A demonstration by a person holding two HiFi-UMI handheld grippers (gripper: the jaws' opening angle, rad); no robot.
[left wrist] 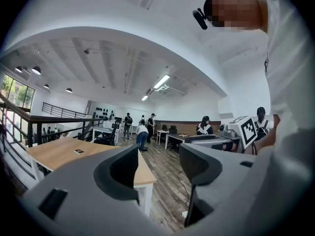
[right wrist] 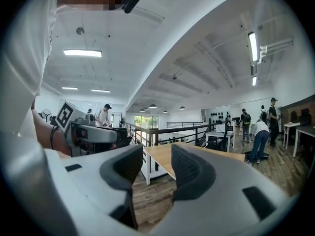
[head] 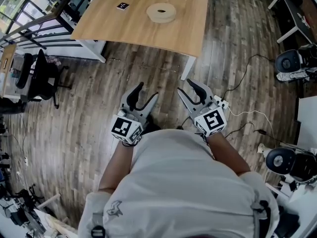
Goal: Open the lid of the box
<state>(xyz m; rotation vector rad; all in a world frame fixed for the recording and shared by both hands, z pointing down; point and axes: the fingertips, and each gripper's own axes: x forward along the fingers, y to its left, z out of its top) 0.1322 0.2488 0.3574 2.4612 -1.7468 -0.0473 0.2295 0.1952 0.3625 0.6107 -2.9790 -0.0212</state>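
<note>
While the person stands back from the table (head: 109, 26), floor (head: 74, 113): dark wood planks.
Table: light wood.
Left gripper (head: 147, 90): jaws spread, nothing between them, over the floor.
Right gripper (head: 185, 87): jaws spread, empty, beside the left.
Box (head: 161, 12): round, tan, on the table, well apart from both grippers.
Marker card (head: 123, 6): flat, near the box.

One table (head: 109, 26), one round box (head: 161, 12), one marker card (head: 122, 6), two grippers (left gripper (head: 148, 90), right gripper (head: 184, 86)), perhaps five distant people (left wrist: 142, 134)
</note>
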